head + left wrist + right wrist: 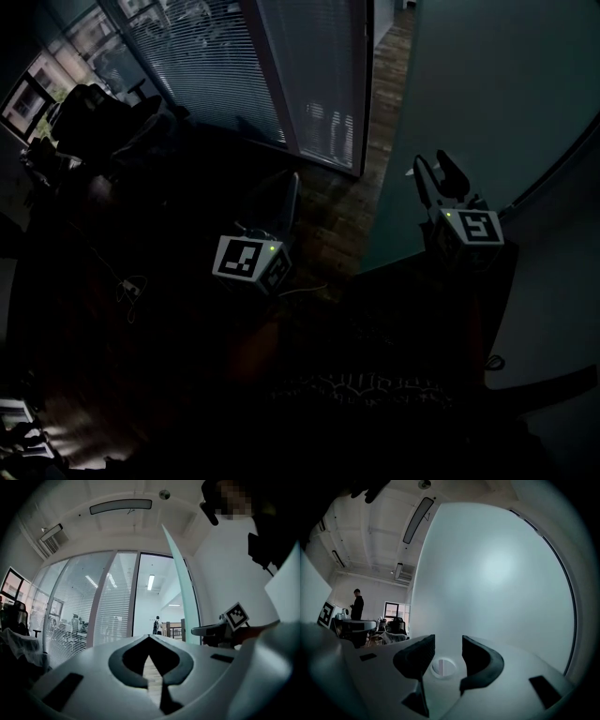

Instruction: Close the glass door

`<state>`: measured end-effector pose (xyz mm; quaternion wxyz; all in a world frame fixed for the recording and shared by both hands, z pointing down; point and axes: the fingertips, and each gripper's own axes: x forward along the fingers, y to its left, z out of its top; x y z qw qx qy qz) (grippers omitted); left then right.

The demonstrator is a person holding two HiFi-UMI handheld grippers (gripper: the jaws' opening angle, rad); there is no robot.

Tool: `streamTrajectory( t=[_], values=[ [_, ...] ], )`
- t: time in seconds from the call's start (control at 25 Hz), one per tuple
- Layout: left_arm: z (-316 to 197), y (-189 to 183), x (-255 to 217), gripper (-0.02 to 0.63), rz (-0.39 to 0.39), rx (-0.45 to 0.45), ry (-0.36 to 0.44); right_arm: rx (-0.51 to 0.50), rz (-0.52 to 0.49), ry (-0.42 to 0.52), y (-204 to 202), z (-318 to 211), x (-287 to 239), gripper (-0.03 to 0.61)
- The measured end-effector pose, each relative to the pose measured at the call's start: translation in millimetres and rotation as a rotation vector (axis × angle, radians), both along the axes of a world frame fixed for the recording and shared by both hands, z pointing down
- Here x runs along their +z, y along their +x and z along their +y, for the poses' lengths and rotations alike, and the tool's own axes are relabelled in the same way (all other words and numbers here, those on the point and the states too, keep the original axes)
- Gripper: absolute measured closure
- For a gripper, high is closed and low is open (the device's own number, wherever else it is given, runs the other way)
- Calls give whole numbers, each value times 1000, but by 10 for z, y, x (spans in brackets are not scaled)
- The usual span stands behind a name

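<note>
The frosted glass door [478, 84] stands swung open at the right; its thin edge [182, 597] rises beside the open doorway. My right gripper [434, 169] is held up close to the door's face, its jaws apart with nothing between them. In the right gripper view the door panel [497, 573] fills the frame just beyond the open right gripper [447, 645]; whether they touch I cannot tell. My left gripper [286, 192] hangs lower at the centre, pointing at the doorway. Its jaws meet at the tips, so the left gripper [149, 638] is shut on nothing.
A glass partition with blinds [281, 75] runs left of the doorway, with wooden floor [384, 103] in the gap. An office chair [94, 117] and desk clutter fill the dark left side. A person [357, 604] stands far behind, and another person [157, 624] down the corridor.
</note>
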<state>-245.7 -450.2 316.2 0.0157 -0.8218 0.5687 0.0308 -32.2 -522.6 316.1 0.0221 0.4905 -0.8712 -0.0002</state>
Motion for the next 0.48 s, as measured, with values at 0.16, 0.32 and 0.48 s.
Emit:
streamTrajectory(
  t=[0.16,0.32,0.48],
  values=[
    [-340,-148,-30,612,-2,1,7,22,4,8,-147,-347,-21,407],
    [-637,-347,-60,612,0,-18,14,28,-7,20,-253,-578,-44,407],
    [-889,-416,-93,612,-16,-16,23,66,26,40,-271,-718,-23,407]
  ],
)
